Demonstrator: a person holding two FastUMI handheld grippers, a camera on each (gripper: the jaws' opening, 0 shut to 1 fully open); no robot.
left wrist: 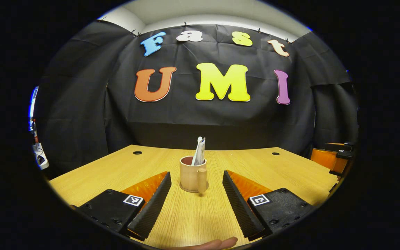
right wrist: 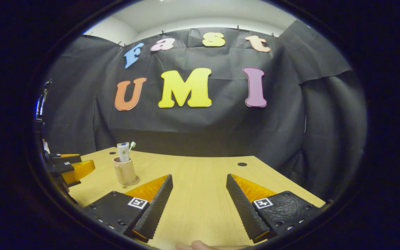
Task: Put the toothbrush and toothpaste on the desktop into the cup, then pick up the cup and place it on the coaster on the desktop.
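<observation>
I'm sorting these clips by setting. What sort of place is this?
Likely a staged recording booth, not a bathroom: black cloth wall, a bare wooden desk with cable holes, and one cup holding a toothbrush and toothpaste.

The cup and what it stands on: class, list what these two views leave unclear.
- Coaster: in the left gripper view just a thin rim shows under the cup; the cup covers the rest.
- Toothbrush and toothpaste: lower parts hidden by the cup wall in the right gripper view.
- Left hand-held gripper: cut off at the right gripper view's left edge.
- Cup's inside: too small to judge.
</observation>
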